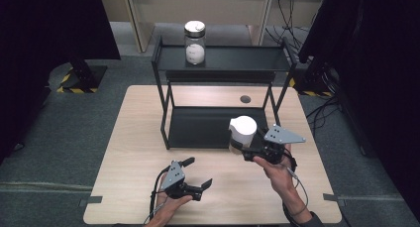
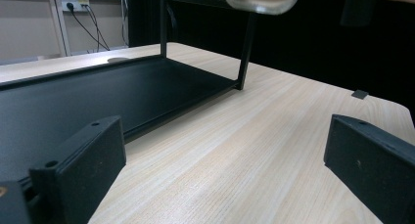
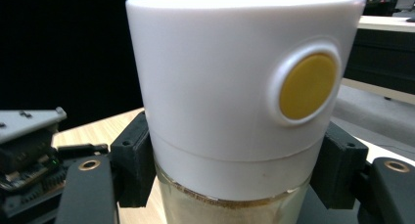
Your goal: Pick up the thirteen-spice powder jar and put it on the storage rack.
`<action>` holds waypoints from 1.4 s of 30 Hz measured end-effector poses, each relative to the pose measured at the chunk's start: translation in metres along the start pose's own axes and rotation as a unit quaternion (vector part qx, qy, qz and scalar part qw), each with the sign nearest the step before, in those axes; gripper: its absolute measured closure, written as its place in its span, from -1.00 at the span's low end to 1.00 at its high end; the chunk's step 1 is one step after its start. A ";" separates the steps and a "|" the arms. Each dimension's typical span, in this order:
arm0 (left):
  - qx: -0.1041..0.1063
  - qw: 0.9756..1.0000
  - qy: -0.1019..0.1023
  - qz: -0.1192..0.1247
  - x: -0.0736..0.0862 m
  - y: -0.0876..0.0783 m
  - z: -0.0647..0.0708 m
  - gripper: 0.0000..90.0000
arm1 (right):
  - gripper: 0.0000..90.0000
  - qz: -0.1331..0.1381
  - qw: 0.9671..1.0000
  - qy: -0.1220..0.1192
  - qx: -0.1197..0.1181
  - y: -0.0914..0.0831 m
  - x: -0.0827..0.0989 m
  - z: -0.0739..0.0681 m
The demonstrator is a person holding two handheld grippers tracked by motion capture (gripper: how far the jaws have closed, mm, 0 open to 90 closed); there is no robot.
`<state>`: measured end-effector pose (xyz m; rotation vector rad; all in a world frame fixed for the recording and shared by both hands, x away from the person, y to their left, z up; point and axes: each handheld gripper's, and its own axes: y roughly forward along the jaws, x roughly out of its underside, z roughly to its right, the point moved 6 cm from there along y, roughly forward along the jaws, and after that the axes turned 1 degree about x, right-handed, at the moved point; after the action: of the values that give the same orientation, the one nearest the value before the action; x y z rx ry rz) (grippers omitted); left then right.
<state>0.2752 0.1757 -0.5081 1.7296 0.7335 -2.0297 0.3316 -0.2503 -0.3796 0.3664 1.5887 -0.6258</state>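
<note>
My right gripper [image 1: 238, 146] is shut on a glass jar [image 1: 242, 130] with a tall white lid, held in the air in front of the black rack's lower tray [image 1: 198, 125]. In the right gripper view the black pads [image 3: 132, 165] press both sides of the jar just below the lid [image 3: 220, 87], which has a round yellow button [image 3: 308, 87]; brownish contents show in the glass. My left gripper [image 1: 199, 172] rests low over the table's front, open, with nothing between its jaws [image 2: 227, 170]. The held jar's bottom [image 2: 262, 1] hangs above it.
A black two-level rack [image 1: 223, 63] stands at the back of the wooden table [image 1: 138, 152]. A second jar [image 1: 194, 43] with a white lid stands on its top shelf at the left. A small dark round mark [image 1: 245, 99] lies behind the lower tray.
</note>
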 end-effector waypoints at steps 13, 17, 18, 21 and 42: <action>-0.002 1.000 -0.003 -0.001 0.000 0.000 0.000 -0.97 | -0.31 0.002 1.000 -0.003 -0.017 0.004 -0.042 0.006; -0.002 1.000 -0.004 -0.001 0.000 0.000 -0.001 -0.97 | -0.31 0.000 1.000 -0.004 -0.020 0.006 -0.055 0.009; -0.002 1.000 -0.004 -0.001 0.000 0.000 -0.001 -0.97 | -0.31 0.000 1.000 -0.004 -0.021 0.007 -0.058 0.009; -0.002 1.000 -0.006 -0.001 0.000 0.000 -0.001 -0.97 | -0.31 0.001 1.000 -0.005 -0.023 0.007 -0.068 0.011; -0.003 1.000 -0.007 0.000 0.000 -0.001 -0.002 -0.97 | -0.31 0.004 0.999 -0.001 -0.034 0.018 -0.125 0.020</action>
<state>0.2758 0.1773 -0.5086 1.7107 0.7356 -2.0346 0.3735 -0.2320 -0.2597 0.3203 1.6028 -0.5639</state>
